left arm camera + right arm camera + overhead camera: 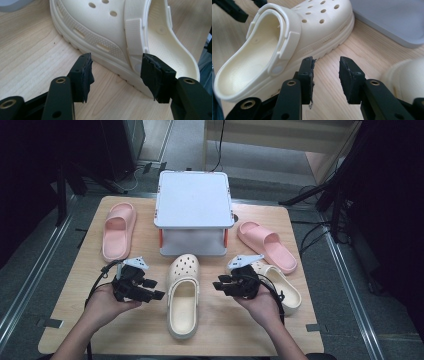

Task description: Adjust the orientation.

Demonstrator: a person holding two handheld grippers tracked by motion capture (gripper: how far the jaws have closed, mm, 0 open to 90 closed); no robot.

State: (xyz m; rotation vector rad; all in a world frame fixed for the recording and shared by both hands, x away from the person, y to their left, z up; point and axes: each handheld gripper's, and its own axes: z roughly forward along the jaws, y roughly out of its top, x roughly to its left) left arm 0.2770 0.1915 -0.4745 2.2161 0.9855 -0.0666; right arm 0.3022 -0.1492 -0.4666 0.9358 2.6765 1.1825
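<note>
The cream clog (182,295) lies flat on the wooden bench (65,320), toe toward the grey stand (194,200), between the left gripper (152,289) and right gripper (220,282), both open and empty. Its smooth, rounded foam sides, ridged sole and perforated toe could slide from the pads if gripped shallowly; the loose heel strap might snag.

no readable text or labels anywhere.
</note>
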